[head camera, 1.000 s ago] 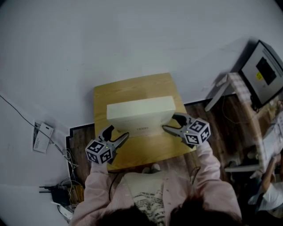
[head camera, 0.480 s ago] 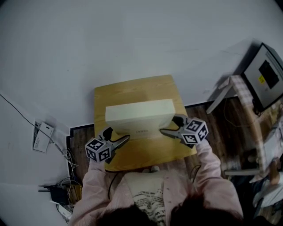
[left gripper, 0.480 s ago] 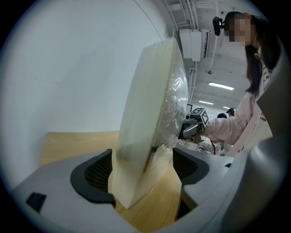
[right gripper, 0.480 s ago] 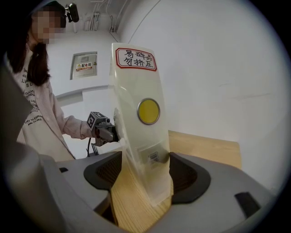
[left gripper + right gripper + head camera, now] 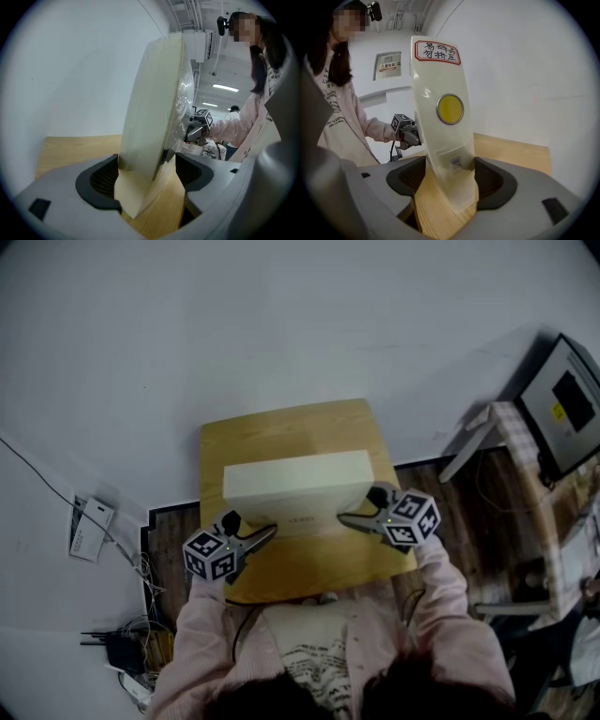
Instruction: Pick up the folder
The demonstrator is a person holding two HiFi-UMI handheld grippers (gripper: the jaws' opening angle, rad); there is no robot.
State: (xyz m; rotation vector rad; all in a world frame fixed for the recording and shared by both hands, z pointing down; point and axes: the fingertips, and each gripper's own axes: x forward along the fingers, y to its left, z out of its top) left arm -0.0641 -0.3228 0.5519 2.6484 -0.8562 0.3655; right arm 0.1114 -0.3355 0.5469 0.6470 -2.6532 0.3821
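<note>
The right gripper (image 5: 359,504) has edged inward, its jaws wide open astride one end of the folder (image 5: 295,482). The left gripper (image 5: 252,525) has the other end between its closing jaws, one pad not yet touching.

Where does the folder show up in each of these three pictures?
Head view: folder at centre, on the table.
Left gripper view: folder at centre, rising bottom to top; table lower left.
Right gripper view: folder just left of centre; table at right.
Shared landmark: the wooden table under it.
</note>
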